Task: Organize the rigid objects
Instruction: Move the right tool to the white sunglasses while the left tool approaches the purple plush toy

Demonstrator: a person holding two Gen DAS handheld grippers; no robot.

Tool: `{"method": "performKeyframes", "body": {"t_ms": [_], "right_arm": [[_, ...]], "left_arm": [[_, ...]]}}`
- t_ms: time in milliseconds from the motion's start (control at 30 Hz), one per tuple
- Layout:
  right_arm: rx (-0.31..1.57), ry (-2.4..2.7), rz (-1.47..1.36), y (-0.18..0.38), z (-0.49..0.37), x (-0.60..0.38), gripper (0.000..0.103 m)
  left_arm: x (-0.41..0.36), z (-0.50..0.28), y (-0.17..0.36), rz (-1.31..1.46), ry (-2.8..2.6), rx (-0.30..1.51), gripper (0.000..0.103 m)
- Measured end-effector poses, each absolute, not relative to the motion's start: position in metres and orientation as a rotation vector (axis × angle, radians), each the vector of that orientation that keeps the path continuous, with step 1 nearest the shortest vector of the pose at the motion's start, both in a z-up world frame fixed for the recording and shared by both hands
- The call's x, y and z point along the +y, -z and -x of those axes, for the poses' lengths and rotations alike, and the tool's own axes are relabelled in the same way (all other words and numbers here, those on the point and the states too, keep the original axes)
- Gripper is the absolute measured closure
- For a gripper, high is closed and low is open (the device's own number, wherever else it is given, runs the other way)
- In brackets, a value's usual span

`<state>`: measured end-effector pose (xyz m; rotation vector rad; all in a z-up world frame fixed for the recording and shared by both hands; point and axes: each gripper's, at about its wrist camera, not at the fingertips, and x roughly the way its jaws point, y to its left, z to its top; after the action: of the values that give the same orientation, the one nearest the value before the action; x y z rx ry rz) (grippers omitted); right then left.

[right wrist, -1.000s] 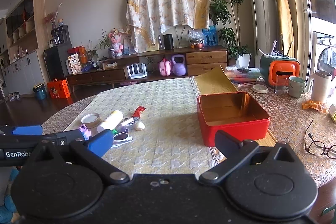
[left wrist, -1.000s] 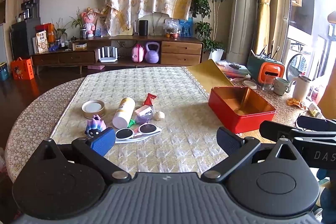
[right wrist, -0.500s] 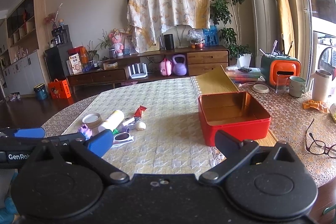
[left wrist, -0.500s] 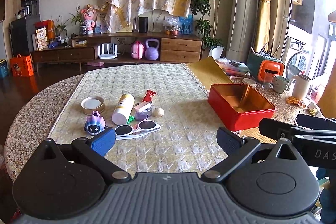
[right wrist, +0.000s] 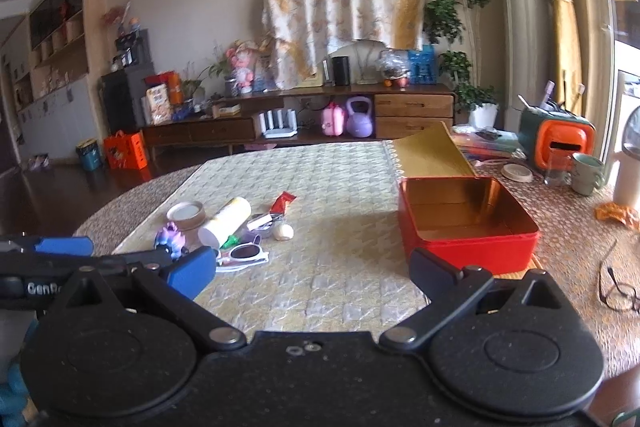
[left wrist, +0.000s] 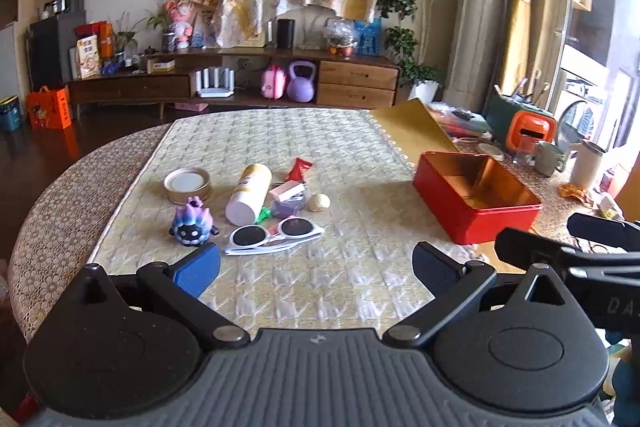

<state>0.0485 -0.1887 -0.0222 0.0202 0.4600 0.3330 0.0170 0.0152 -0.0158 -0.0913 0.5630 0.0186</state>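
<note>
A cluster of small objects lies left of centre on the mat: white sunglasses (left wrist: 274,234) (right wrist: 242,254), a white cylinder bottle (left wrist: 249,193) (right wrist: 226,220), a round tin lid (left wrist: 187,184) (right wrist: 186,214), a purple spiky toy (left wrist: 192,223) (right wrist: 171,239), a red packet (left wrist: 300,169) (right wrist: 283,202), a small pale ball (left wrist: 319,202) (right wrist: 283,231). An open red tin box (left wrist: 476,197) (right wrist: 466,223) stands to the right, nothing inside it. My left gripper (left wrist: 316,269) hangs open just short of the sunglasses. My right gripper (right wrist: 310,273) is open too, near the box's front left corner.
The box's gold lid (left wrist: 408,131) leans behind it. Mugs (left wrist: 550,157), an orange-green holder (left wrist: 520,127) and a white cup (left wrist: 586,165) crowd the table's right side. Eyeglasses (right wrist: 618,291) lie at the right edge. A sideboard (left wrist: 240,83) stands beyond the table.
Both grippers have edged forward and tilted slightly down over the table; the objects sit a little lower and nearer in view. Nothing was picked up.
</note>
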Motion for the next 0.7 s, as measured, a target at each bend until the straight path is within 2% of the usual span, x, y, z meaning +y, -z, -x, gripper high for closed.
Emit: {"method": "performKeyframes", "body": {"t_ms": [400, 700], "right_arm": [[0.492, -0.396, 0.014, 0.032, -0.092, -0.166, 0.0], [0.521, -0.497, 0.094, 0.045, -0.135, -0.139, 0.0]], "left_arm": [[0.063, -0.054, 0.027, 0.105, -0.151, 0.553, 0.0], [0.094, -0.111, 0.044, 0.074, -0.191, 0.565, 0.0]]}}
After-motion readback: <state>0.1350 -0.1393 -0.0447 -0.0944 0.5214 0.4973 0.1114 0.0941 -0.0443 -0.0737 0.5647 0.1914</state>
